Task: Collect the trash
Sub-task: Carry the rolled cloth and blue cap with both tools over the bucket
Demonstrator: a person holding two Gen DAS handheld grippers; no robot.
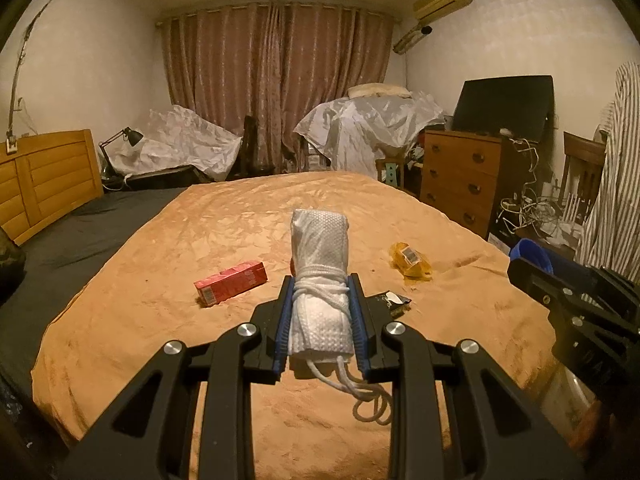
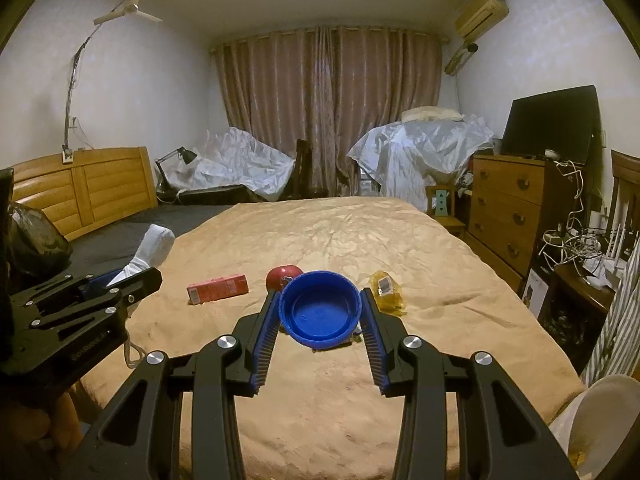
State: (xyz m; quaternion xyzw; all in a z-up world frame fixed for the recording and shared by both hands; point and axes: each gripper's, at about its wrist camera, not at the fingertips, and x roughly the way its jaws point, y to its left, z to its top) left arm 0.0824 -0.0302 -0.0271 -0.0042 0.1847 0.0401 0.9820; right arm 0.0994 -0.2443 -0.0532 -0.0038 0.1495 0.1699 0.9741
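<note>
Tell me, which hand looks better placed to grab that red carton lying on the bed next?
Neither is free: the left gripper is shut on a white roll, the right gripper on a blue lid. Once emptied, probably the left: the red carton lies toward its side.

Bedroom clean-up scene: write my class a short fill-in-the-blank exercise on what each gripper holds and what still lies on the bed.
1. The left gripper is shut on a white cloth roll tied with ____.
2. The right gripper grips a blue ____.
3. A ____ carton lies on the orange blanket.
4. A ____ wrapper lies beside the right gripper.

Missing words: string; lid; red; yellow
</note>
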